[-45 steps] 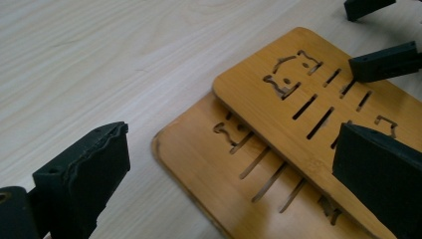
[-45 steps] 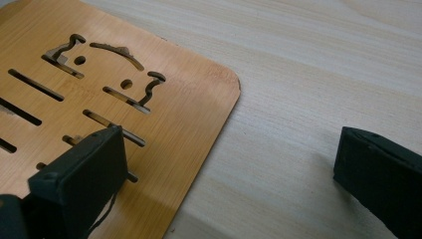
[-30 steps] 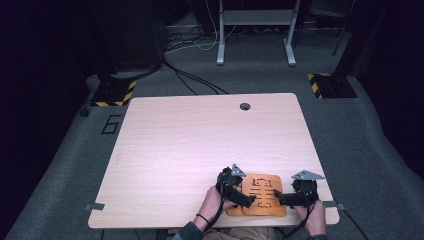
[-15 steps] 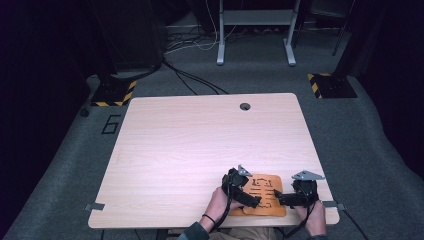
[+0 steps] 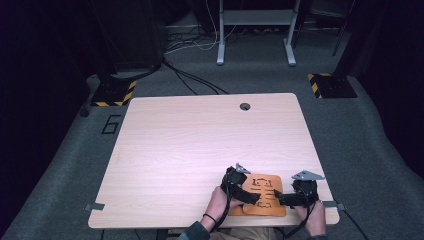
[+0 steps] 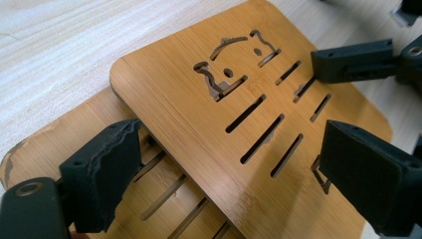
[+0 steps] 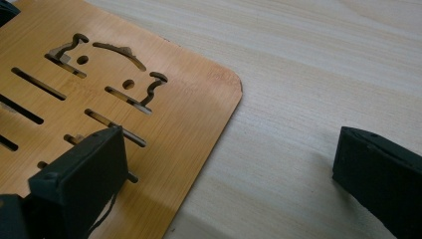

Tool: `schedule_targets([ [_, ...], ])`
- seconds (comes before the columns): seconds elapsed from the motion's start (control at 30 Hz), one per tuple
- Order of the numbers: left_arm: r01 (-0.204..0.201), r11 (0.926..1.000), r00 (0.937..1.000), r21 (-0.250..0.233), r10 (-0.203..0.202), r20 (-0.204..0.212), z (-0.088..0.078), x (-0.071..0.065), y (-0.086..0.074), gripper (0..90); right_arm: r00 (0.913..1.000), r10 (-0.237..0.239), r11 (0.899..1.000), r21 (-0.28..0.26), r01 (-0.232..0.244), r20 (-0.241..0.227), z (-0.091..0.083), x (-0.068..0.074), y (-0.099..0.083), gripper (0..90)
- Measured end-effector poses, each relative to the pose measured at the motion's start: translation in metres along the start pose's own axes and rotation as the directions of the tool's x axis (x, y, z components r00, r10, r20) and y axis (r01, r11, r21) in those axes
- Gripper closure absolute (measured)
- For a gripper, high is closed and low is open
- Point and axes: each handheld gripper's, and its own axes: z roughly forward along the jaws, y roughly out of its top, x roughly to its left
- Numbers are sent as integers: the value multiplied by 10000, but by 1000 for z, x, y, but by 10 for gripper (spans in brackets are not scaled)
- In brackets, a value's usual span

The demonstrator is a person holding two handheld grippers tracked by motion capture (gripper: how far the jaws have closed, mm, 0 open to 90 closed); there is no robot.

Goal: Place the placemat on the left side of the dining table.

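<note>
1. The wooden table [image 5: 200, 150] occupies the centre of the high view, on grey carpet; a round cable hole [image 5: 245, 106] sits near its far edge.
2. Two bamboo boards lie stacked at the lower right of the table. In your left gripper view, the upper board [image 6: 259, 124], cut with slots and an animal-face outline, overlaps the lower board [image 6: 45, 149], which protrudes at lower left.
3. Your left gripper [image 6: 239, 184] hovers over the stack with its jaws apart, holding nothing.
4. Your right gripper [image 7: 239, 184] has its jaws spread wide: one jaw over the upper board's edge, the other over bare table.
</note>
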Motion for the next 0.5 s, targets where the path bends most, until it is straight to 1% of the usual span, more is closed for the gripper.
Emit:
schedule_targets([
  [0.03, 35, 10000, 9999, -14, -35, 94, -1, 1, 0, 114, 10000, -1, 10000, -1, 1, 0, 0, 0, 0, 0],
  [0.1, 38, 10000, 10000, -3, -38, 87, -2, 2, 0, 131, 10000, 12, 10000, -13, -12, 20, 0, 0, 0, 0],
  [0.17, 83, 9999, 9999, -93, -82, 138, -3, 2, 1, 139, 10000, 14, 10000, -7, -14, -7, 0, 0, 0, 0],
  [0.2, 114, 9997, 9994, -217, -107, 321, -5, 1, 1, 144, 10000, 30, 10000, -19, -30, 22, 0, 0, 0, 0],
  [0.23, 16, 9993, 9987, -372, 3, 513, -11, -2, 4, 194, 10000, 83, 10000, -7, -83, 35, 0, 0, 0, 1],
  [0.27, -11, 9987, 9969, -512, 51, 785, -13, -5, 6, 215, 10000, 40, 10000, -17, -40, 41, 0, -1, 0, 1],
  [0.3, 74, 9986, 9910, -521, -3, 1340, -13, -6, 8, 280, 10000, 69, 10000, -7, -69, 47, 0, 0, 0, 0],
  [0.33, -60, 9990, 9919, -443, 116, 1266, -13, -9, 9, 277, 10000, 40, 10000, -20, -40, 51, 0, 0, 0, 0],
  [0.37, -315, 9988, 9975, -378, 338, 613, -11, -13, 10, 263, 10000, 38, 10000, -15, -38, 47, 0, 0, 0, 0],
  [0.4, -469, 9985, 9985, -272, 476, 258, -10, -13, 10, 234, 10000, 31, 10000, -14, -31, 63, 0, -1, 0, 0],
  [0.43, -290, 9992, 9989, -262, 300, 373, -9, -10, 10, 219, 10000, 33, 10000, -16, -33, 46, 0, -1, 0, 0],
  [0.47, -92, 9995, 9994, -318, 103, 326, -9, -7, 9, 207, 10000, 38, 10000, -15, -38, 42, 0, -1, 0, 0],
  [0.5, -125, 9995, 9999, -286, 124, -36, -9, -6, 8, 194, 10000, 36, 10000, -12, -36, 38, 0, -1, 0, 0],
])
